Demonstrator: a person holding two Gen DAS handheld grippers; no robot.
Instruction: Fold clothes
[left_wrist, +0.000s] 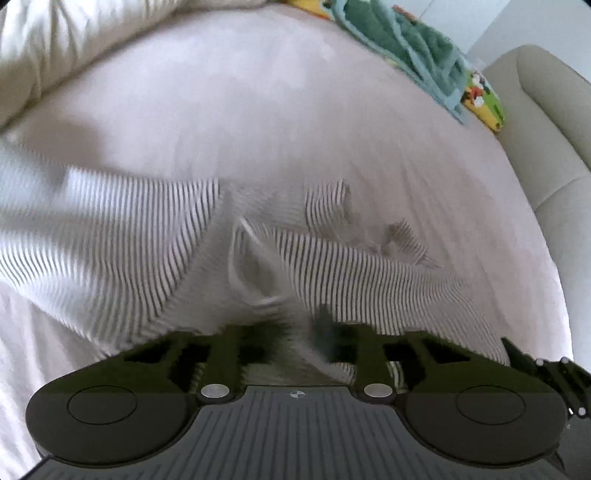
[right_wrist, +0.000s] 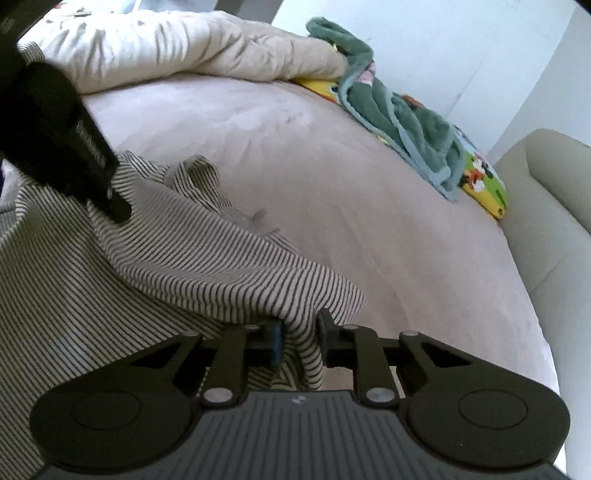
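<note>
A white garment with thin dark stripes (left_wrist: 129, 236) lies bunched on the pale pink bed sheet (left_wrist: 277, 110). The left wrist view is blurred by motion. My left gripper (left_wrist: 299, 328) is shut on a fold of the garment, near a white-trimmed opening. In the right wrist view the same striped garment (right_wrist: 207, 258) rises off the sheet (right_wrist: 332, 184) in a ridge. My right gripper (right_wrist: 300, 332) is shut on its edge, and cloth hangs down between the fingers. The left gripper (right_wrist: 118, 210) reaches in from the upper left onto the garment.
A rumpled cream duvet (right_wrist: 166, 48) lies along the far side of the bed. A green blanket (right_wrist: 406, 122) rests over a yellow cartoon-print item (right_wrist: 484, 181) at the right edge. A beige sofa (right_wrist: 554, 206) stands beside the bed.
</note>
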